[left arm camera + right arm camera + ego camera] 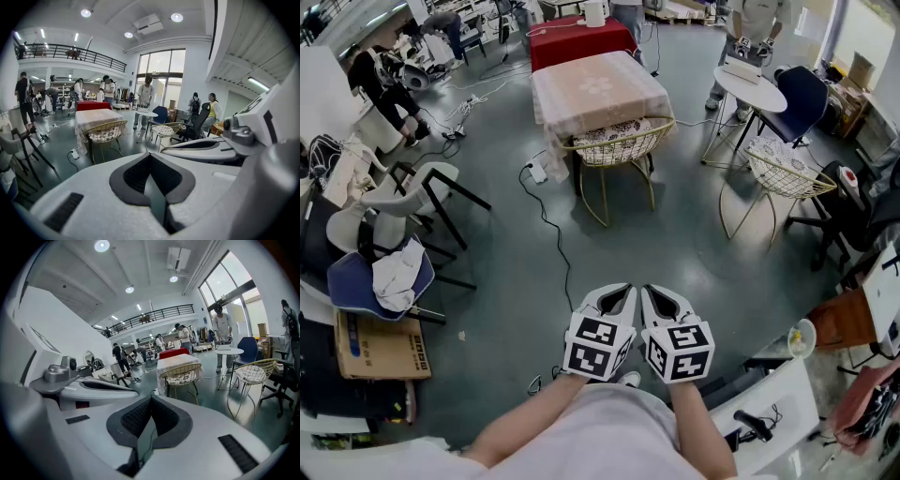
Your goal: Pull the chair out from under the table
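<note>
The left gripper (pixel 617 298) and right gripper (pixel 659 300) hover side by side, well short of the table (pixel 598 86), both with jaws pressed together on nothing. One wire chair (pixel 617 143) sits tucked against the table's near edge. A second wire chair (pixel 785 174) stands to the table's right.

A cardboard box (pixel 380 349) lies by a blue seat (pixel 349 284) — perhaps cloth (pixel 397 279) heaped on it.

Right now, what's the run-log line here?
phase: pre-grasp | left gripper: shut, empty | right gripper: shut, empty | chair: against table, untouched
</note>
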Tool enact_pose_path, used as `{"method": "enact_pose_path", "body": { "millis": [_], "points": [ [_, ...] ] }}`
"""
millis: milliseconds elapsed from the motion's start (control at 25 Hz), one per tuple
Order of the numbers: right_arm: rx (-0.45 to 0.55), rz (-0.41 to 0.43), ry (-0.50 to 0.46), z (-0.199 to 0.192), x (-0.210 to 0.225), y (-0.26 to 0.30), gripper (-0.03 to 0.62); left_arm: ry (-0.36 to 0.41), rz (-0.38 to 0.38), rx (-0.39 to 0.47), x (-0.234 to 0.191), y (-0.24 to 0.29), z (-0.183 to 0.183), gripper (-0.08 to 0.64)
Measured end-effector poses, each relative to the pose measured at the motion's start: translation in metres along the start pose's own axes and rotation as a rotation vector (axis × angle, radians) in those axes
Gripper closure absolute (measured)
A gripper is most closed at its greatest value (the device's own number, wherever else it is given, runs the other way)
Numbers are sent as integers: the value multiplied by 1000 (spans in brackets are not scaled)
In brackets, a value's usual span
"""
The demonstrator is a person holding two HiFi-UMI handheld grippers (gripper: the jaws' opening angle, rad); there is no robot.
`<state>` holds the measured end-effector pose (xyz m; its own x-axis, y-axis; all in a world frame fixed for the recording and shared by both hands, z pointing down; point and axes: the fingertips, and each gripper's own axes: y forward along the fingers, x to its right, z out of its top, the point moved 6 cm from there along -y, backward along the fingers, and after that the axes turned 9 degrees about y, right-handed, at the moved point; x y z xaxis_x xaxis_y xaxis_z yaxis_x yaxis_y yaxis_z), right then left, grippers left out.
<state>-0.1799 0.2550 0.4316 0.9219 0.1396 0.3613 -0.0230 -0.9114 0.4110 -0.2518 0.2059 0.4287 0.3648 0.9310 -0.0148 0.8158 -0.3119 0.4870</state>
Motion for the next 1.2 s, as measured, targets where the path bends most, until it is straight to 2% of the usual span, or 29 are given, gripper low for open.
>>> {"method": "enact_pose_path", "body": {
  "millis": [360,640,920,1200],
  "points": [
    [-33,6,41,-6,2,-1,591,-17,0,-18,3,0,-2,555],
    [-53,-2,36,-2,18,12,591,-30,-13,-20,-7,22,2,555],
    [-66,-19,32,16,36,48,591,-36,-30,-18,-35,57,17,555],
    [-77,-55,26,51,54,93,591,-37,-62,-14,-80,97,45,555]
  ]
}}
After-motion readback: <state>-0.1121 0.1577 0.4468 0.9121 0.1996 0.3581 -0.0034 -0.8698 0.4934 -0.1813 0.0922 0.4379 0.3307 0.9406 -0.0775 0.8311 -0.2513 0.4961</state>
